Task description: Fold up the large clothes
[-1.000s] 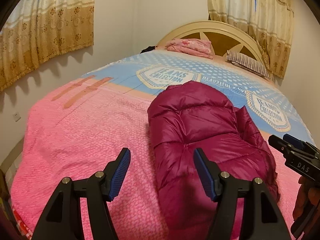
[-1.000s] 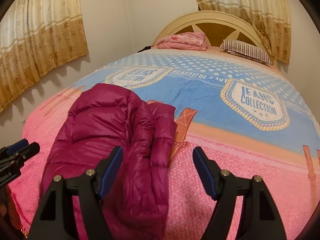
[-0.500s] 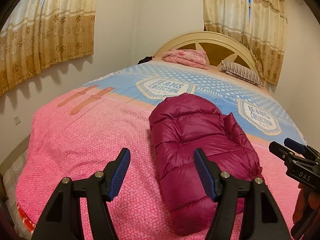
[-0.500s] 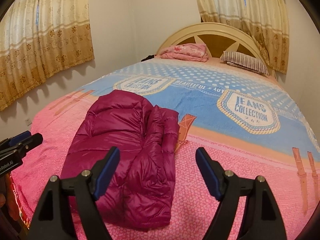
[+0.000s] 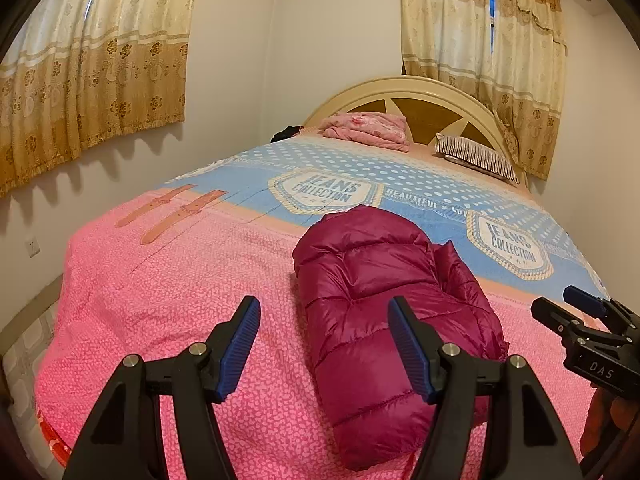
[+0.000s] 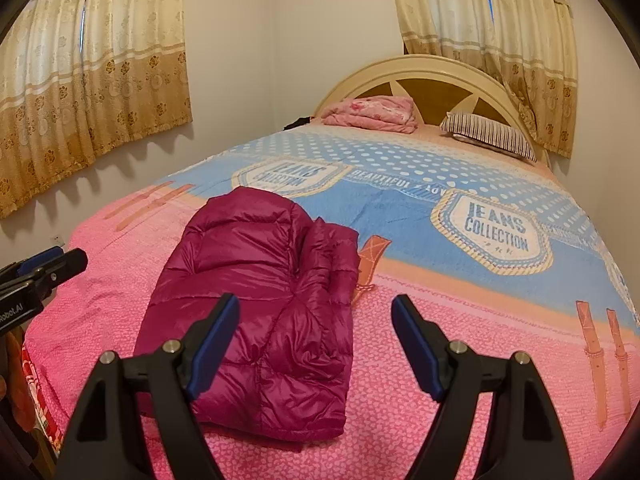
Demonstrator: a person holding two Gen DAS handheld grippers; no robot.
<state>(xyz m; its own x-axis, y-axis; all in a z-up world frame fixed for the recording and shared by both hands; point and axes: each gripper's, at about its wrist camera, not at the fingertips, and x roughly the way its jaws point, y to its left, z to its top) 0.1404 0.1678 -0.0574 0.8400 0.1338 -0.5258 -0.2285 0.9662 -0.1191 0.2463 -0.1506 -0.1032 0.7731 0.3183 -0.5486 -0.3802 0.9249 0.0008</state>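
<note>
A magenta puffer jacket [image 5: 384,320] lies folded into a long bundle on the pink end of the bed [image 5: 168,304]. In the right wrist view the same jacket [image 6: 260,304] sits left of centre. My left gripper [image 5: 324,344] hangs open above the bed's near end, its right finger in front of the jacket, nothing between the pads. My right gripper [image 6: 316,344] is open too, held back from the jacket, pads bare. Each gripper shows at the edge of the other's view: the right gripper [image 5: 580,320] and the left gripper [image 6: 44,272].
The bed cover [image 6: 400,200] turns blue with "Jeans Collection" badges farther up. A folded pink blanket [image 6: 372,114] and a striped pillow [image 6: 488,136] lie by the cream headboard [image 6: 432,76]. Curtains [image 5: 92,76] hang on the left and back walls.
Both grippers have drawn back and up from the jacket, so more of the bed and room shows. The right jaws stand slightly wider than a second ago. The jacket has not moved.
</note>
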